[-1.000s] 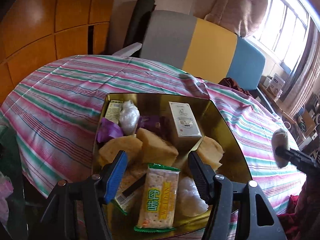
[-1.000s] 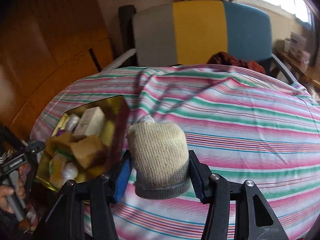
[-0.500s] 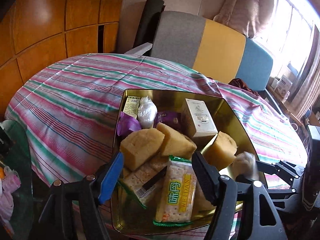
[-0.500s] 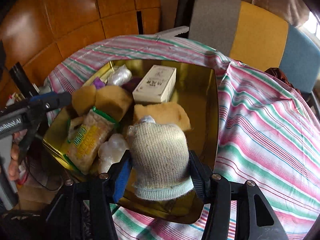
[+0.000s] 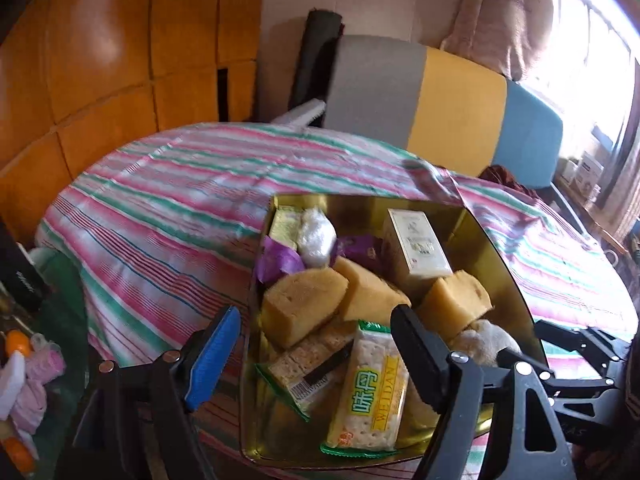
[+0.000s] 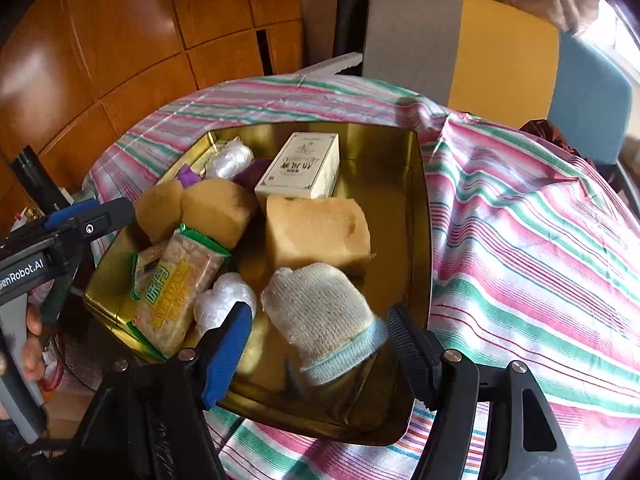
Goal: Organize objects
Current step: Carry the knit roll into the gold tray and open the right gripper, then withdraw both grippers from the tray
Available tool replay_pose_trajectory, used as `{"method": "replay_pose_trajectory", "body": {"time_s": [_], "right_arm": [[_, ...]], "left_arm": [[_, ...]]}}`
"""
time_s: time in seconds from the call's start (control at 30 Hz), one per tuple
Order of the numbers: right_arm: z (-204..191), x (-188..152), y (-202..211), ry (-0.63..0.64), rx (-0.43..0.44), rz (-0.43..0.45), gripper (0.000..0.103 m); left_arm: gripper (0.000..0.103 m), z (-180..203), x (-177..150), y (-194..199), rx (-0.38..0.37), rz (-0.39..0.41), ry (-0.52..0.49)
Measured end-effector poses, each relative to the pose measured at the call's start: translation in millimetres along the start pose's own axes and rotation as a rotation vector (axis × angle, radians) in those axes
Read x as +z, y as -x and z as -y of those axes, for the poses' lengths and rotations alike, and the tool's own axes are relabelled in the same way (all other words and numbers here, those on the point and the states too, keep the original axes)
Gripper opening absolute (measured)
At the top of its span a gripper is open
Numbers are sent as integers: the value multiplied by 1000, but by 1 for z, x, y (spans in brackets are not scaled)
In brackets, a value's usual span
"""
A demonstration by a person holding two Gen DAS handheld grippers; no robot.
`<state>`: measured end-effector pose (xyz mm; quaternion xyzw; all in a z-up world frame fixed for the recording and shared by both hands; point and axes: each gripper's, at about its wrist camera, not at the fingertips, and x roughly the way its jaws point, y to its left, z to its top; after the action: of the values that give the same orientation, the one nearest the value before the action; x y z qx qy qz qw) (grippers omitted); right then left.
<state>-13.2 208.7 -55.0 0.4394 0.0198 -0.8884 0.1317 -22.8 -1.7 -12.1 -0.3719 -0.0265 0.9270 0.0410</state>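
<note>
A gold tin tray (image 6: 420, 208) on the striped tablecloth holds yellow sponges (image 6: 316, 232), a white box (image 6: 304, 166), cracker packs (image 6: 172, 292), plastic-wrapped white lumps (image 6: 224, 300) and purple wrappers. A cream knitted glove (image 6: 320, 316) lies in the tray's near right corner, just beyond my right gripper (image 6: 320, 344), whose jaws stand wide apart and clear of it. In the left wrist view the tray (image 5: 500, 248) lies ahead, the glove (image 5: 488, 340) at its right side. My left gripper (image 5: 316, 344) is open and empty over the tray's near edge and cracker pack (image 5: 372, 392).
A grey, yellow and blue chair (image 5: 440, 96) stands behind the table. Wooden panels (image 5: 100, 52) line the left wall. Clutter (image 5: 24, 368) sits low at the left of the table. The striped cloth (image 6: 520, 240) stretches to the right of the tray.
My right gripper carried the glove from over the cloth to the tray, then opened; the glove now lies in the tray. My left gripper stayed open and shifted slightly left.
</note>
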Motion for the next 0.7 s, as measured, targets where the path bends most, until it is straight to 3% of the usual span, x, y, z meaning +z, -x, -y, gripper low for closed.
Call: {"method": "replay_pose_trajectory", "body": {"time_s": [0.1, 0.17, 0.23, 0.37, 0.7], "right_arm": [[-1, 2, 11, -27, -48, 64, 75], [1, 3, 19, -57, -71, 105, 90], [3, 4, 25, -83, -90, 138, 94], [5, 3, 33, -126, -109, 172, 97], [2, -1, 44, -144, -111, 203, 99]], "left_arm": [[79, 5, 1, 11, 50, 45, -21], [79, 7, 1, 17, 70, 68, -26], [79, 10, 0, 23, 97, 90, -39], [79, 18, -5, 32, 124, 126, -53], [79, 17, -11, 33, 111, 69, -2]]}}
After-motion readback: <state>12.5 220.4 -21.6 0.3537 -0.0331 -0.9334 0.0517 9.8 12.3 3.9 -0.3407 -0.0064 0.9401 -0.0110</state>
